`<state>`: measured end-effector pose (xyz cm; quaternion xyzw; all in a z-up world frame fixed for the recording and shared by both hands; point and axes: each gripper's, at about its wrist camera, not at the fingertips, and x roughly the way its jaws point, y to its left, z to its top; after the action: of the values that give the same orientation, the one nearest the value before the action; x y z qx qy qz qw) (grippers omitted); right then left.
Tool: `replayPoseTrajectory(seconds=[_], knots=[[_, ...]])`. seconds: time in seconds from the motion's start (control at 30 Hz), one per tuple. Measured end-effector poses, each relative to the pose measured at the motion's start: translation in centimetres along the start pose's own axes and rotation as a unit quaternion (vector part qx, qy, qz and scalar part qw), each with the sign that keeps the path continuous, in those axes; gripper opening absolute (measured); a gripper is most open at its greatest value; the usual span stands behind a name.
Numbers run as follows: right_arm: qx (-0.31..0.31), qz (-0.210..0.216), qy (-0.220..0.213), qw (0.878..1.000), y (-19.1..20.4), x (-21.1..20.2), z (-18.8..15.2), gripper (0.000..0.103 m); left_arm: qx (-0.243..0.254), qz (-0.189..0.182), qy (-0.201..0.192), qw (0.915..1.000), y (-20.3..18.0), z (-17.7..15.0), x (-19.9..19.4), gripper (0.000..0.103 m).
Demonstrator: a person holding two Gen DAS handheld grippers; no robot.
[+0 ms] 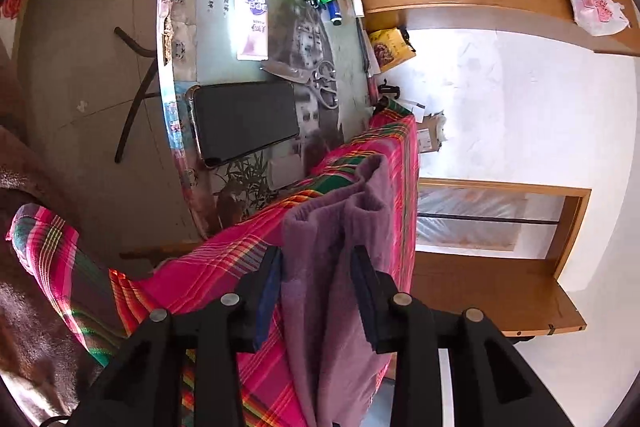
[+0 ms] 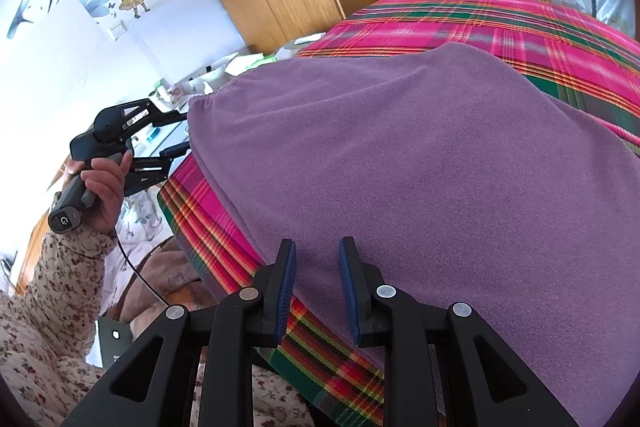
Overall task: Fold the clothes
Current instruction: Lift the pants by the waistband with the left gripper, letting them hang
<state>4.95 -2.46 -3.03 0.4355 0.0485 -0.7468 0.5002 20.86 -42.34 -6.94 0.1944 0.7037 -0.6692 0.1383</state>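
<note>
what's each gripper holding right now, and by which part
Neither has a closed hold. The left gripper is open, straddling the purple garment's edge. The right gripper is open over its near edge.

Both grippers are black plastic linkages with round silver pivot pins and triangular cut-outs in the outer arms; the right gripper [image 2: 318,291] carries ribbed dark-blue pads [image 2: 285,297] on its fingers, as does the left gripper [image 1: 318,301]; its dark grey handle [image 2: 70,209] bears a white "G" logo and trails a thin black cable [image 2: 138,269]; the sleeve [image 2: 52,279] is cream with small dark red flowers.
</note>
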Motion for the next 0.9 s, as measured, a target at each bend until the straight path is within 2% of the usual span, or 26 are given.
replayPoseTrajectory(seconds=[0.23,0.37,0.57,0.6,0.63,0.67,0.77,0.9], knots=[[-0.001,-0.001,0.0,1.0,-0.1,0.0,-0.1,0.024,-0.018,-0.007,-0.007,0.9998,0.0,0.2,0.1,0.041],[-0.005,-0.007,-0.001,1.0,0.2,0.0,-0.1,0.024,-0.007,0.025,-0.005,0.9996,-0.6,0.5,1.0,0.041],[-0.012,-0.016,-0.003,1.0,0.7,0.1,0.0,0.024,0.006,0.045,0.003,0.999,-1.7,0.7,2.2,0.04],[-0.013,-0.017,-0.003,1.0,0.8,0.1,0.1,0.024,0.007,0.043,0.003,0.999,-1.7,0.8,2.3,0.038],[-0.014,-0.019,-0.003,1.0,0.9,0.1,0.1,0.024,0.008,0.042,0.004,0.9991,-1.7,0.8,2.3,0.027],[-0.015,-0.02,-0.004,1.0,1.0,0.1,0.1,0.024,0.015,0.045,0.003,0.9989,-1.6,0.8,2.1,0.022],[-0.018,-0.025,-0.005,1.0,1.2,0.1,0.1,0.025,0.047,0.057,-0.005,0.9973,-1.7,0.7,1.6,0.018],[-0.051,-0.038,-0.002,0.998,2.9,0.9,0.7,0.025,0.049,0.06,0.002,0.997,-1.5,0.8,1.8,0.018]])
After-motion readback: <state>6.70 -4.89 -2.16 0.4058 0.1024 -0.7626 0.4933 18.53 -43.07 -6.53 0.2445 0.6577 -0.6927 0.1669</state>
